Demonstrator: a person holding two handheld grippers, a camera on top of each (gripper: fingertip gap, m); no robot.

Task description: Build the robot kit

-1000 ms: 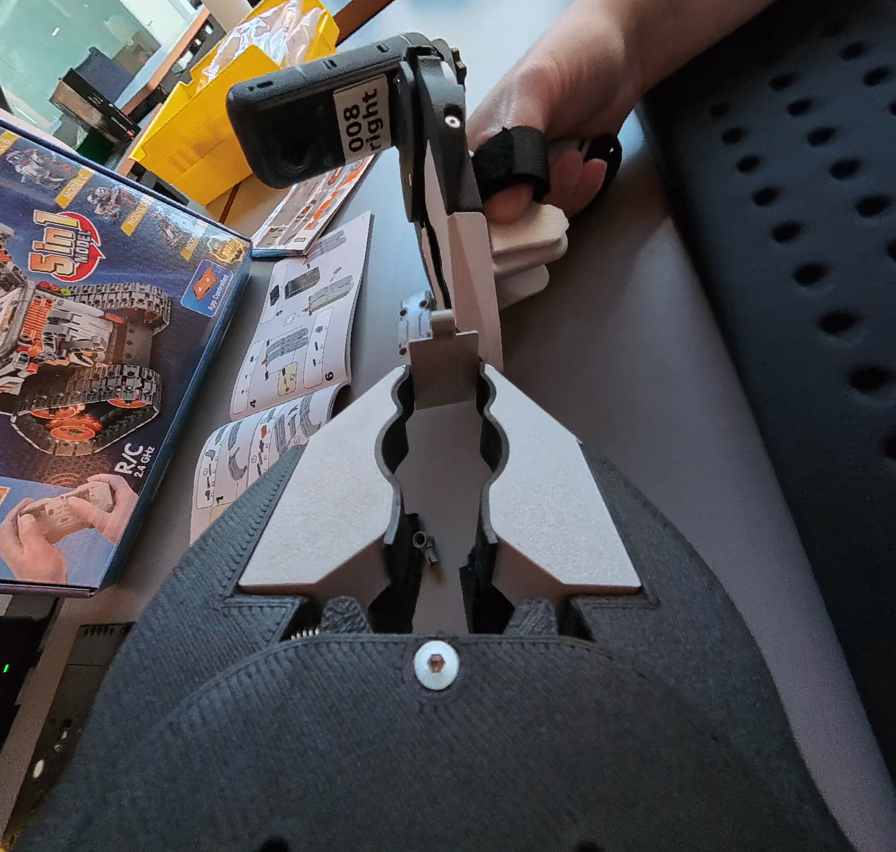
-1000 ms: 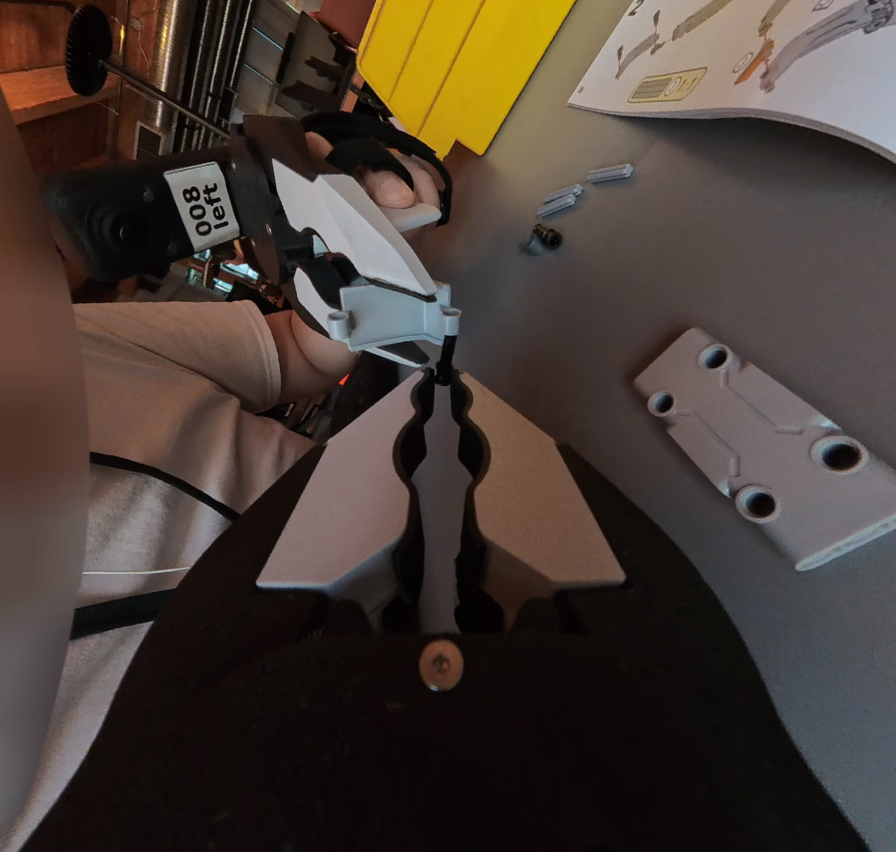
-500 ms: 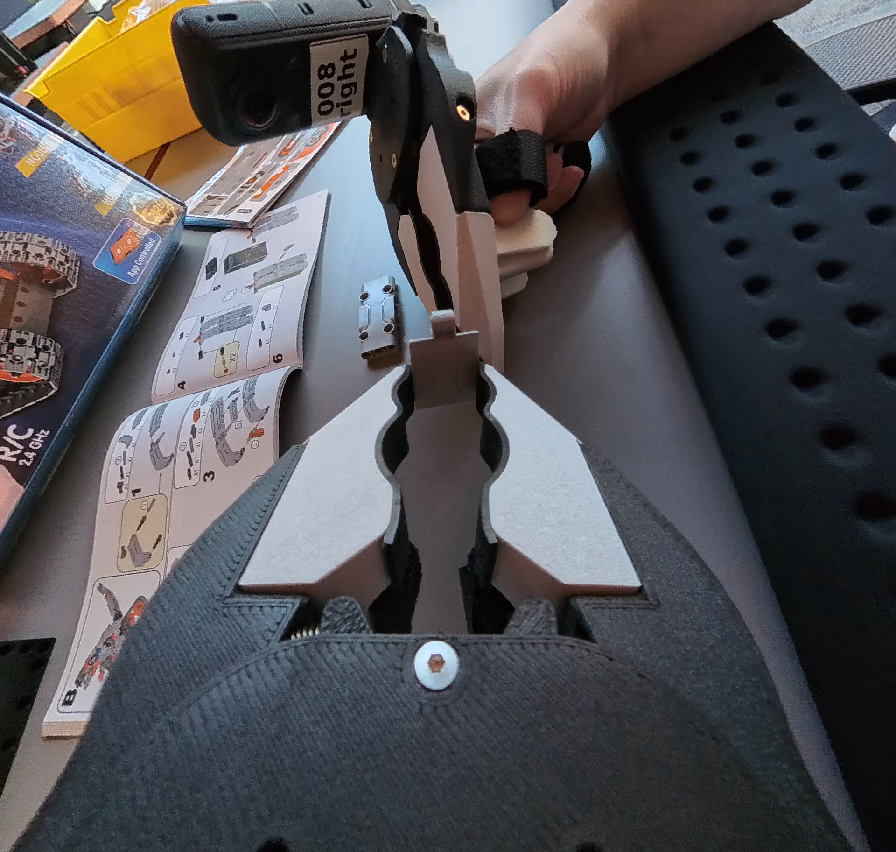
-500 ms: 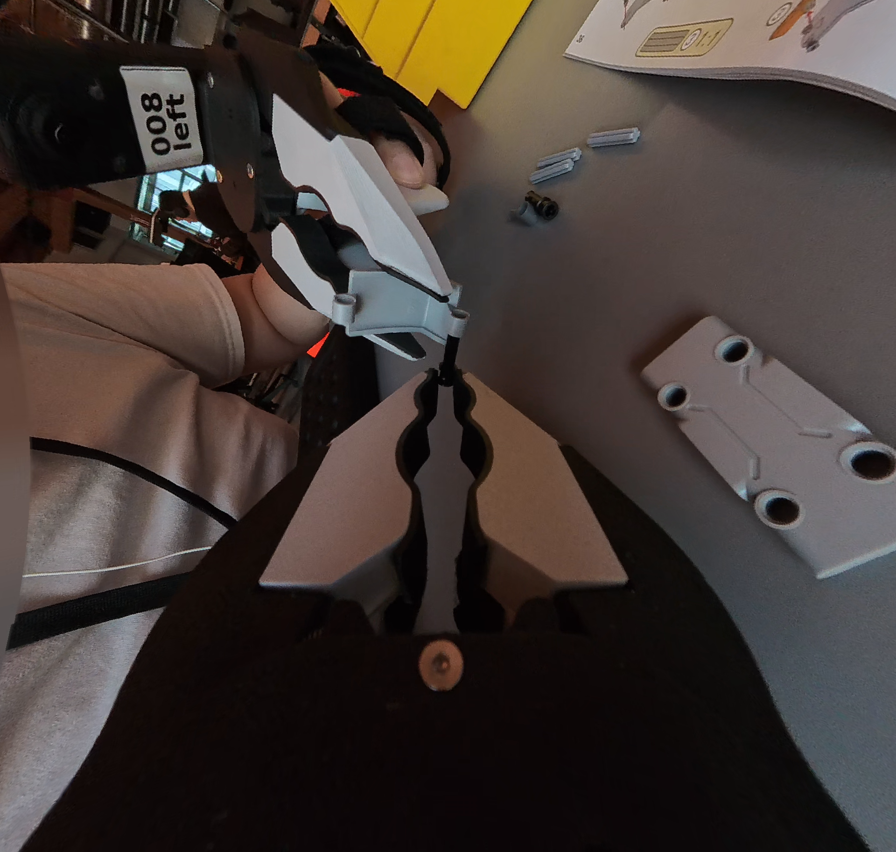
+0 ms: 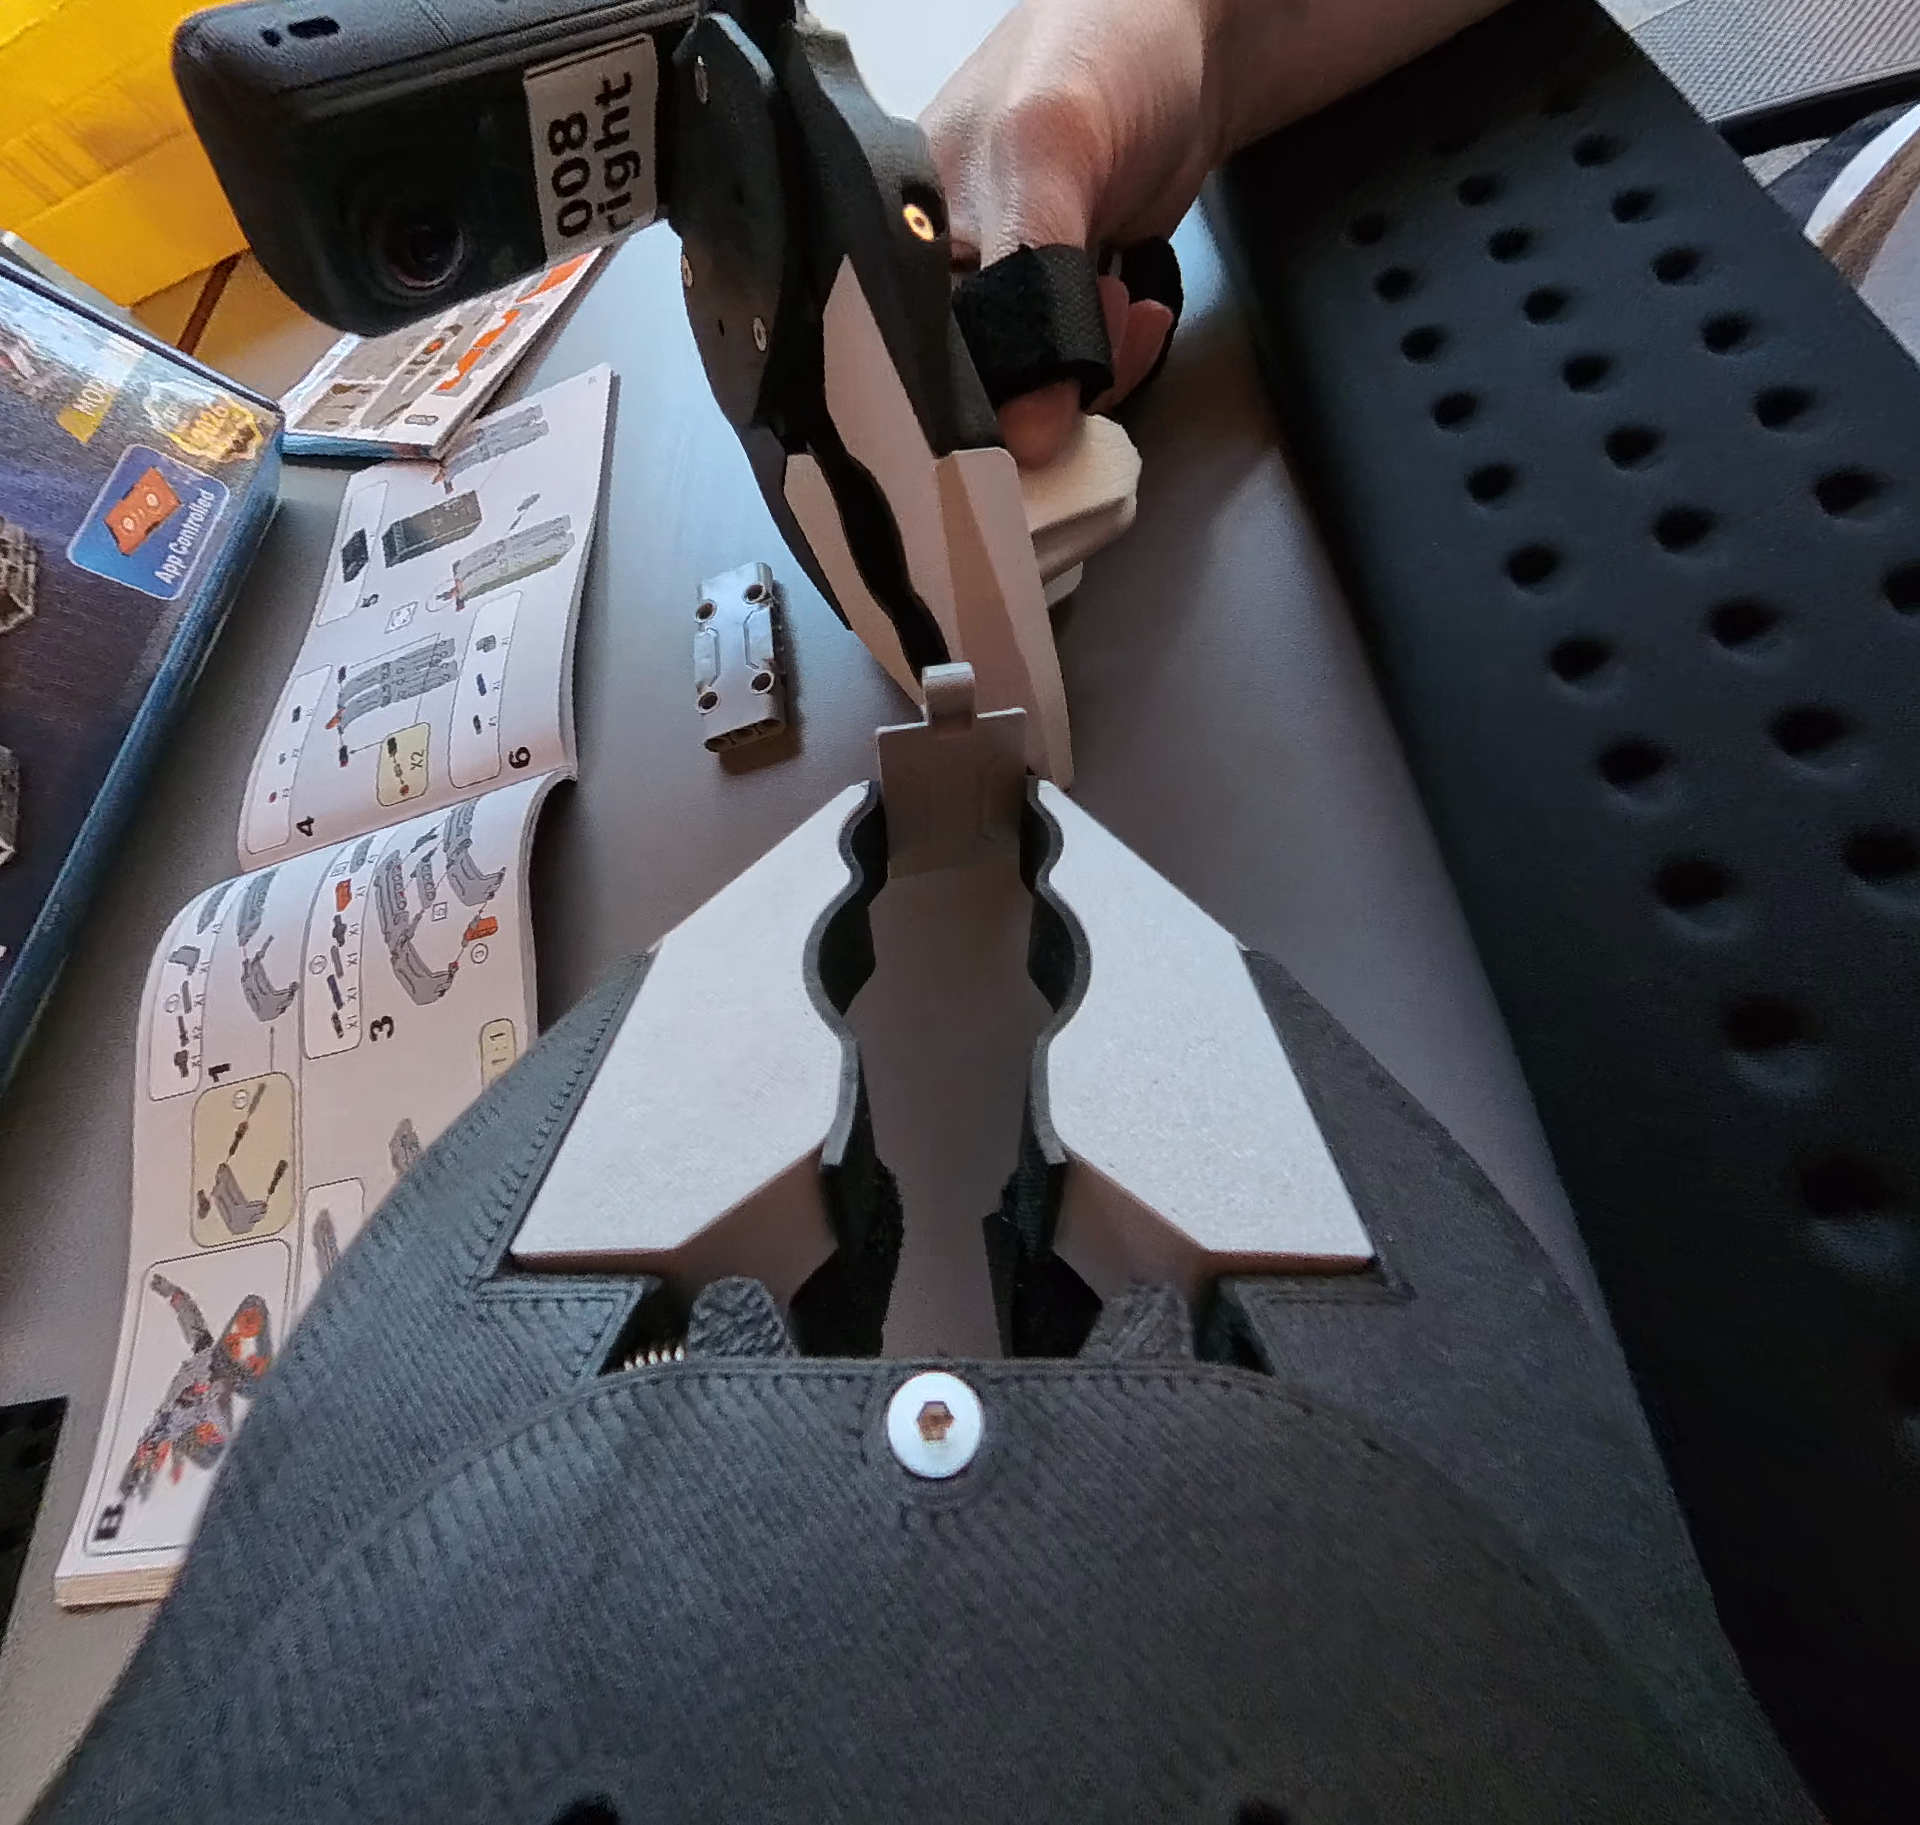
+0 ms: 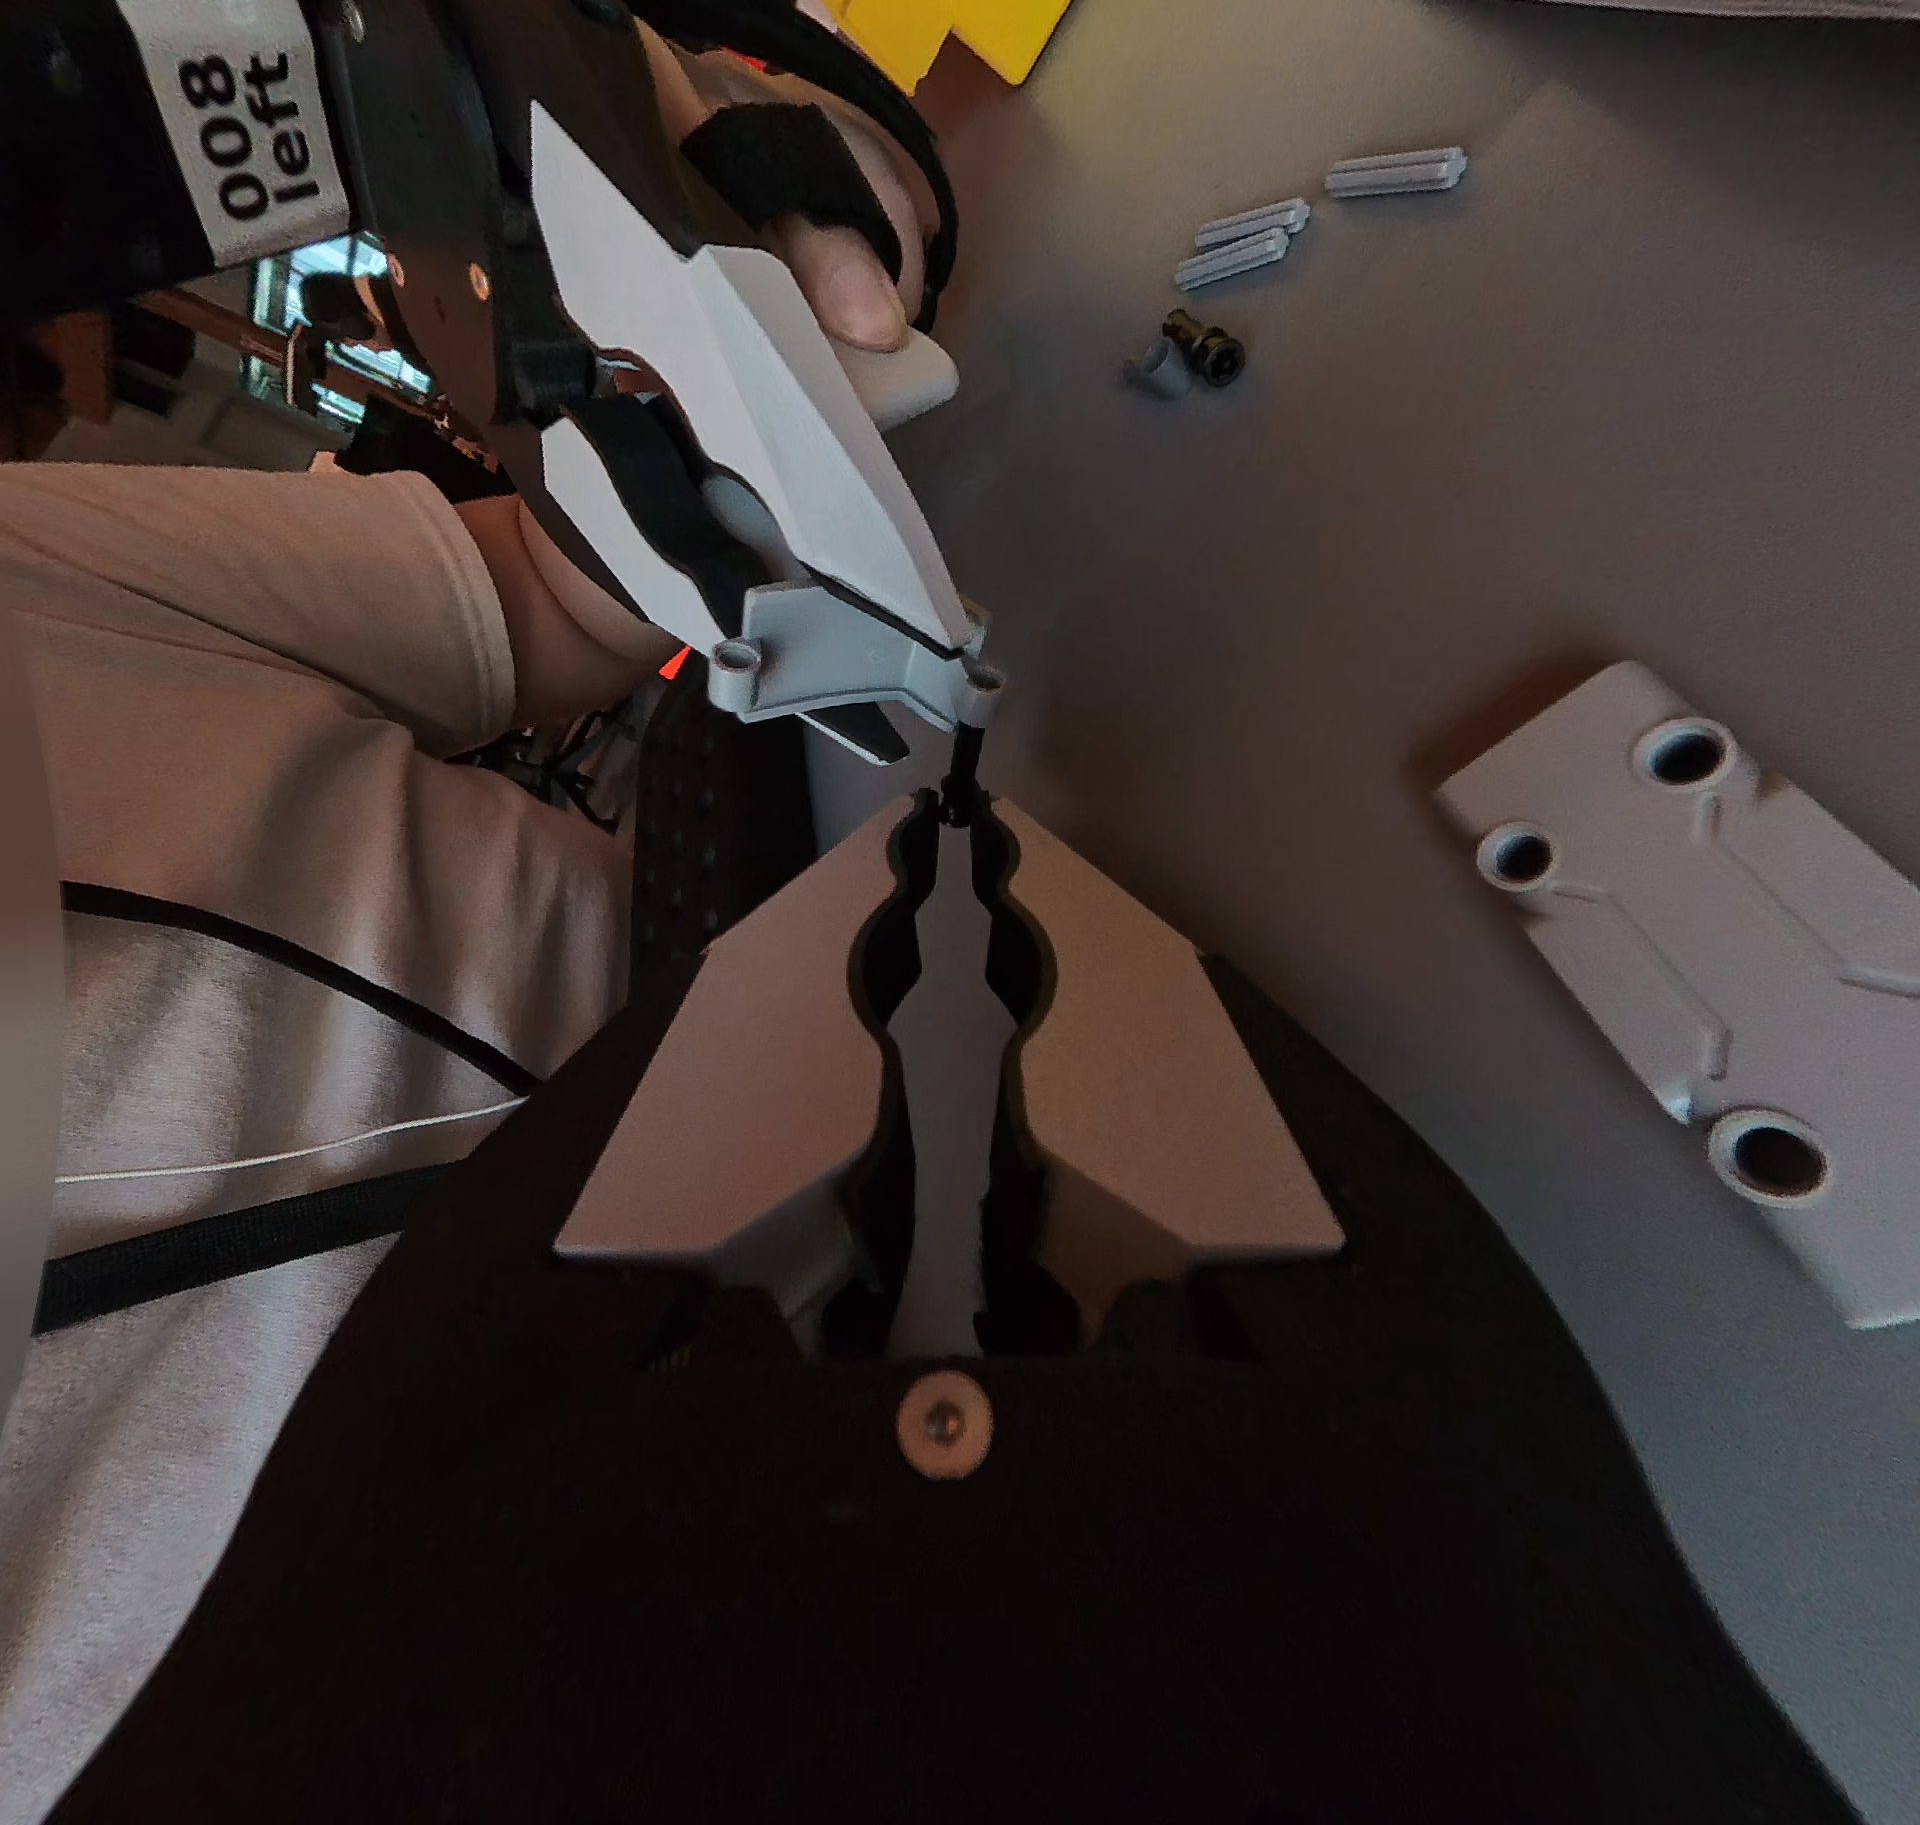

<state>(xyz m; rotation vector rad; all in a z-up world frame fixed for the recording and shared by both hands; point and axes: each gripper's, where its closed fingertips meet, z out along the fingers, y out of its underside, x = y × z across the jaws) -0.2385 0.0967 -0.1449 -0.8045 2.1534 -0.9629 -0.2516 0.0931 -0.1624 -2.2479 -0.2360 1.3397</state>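
Grey bracket (image 5: 951, 788) sits clamped in your left jaws; right jaws pinch a black pin (image 6: 961, 767); grey surface (image 5: 1195, 736) carries a booklet (image 5: 416, 736), yellow bin (image 5: 94, 113) behind.

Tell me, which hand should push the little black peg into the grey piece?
Probably right: the right gripper pinches the black peg just under a hole in the grey piece, which the left gripper clamps.
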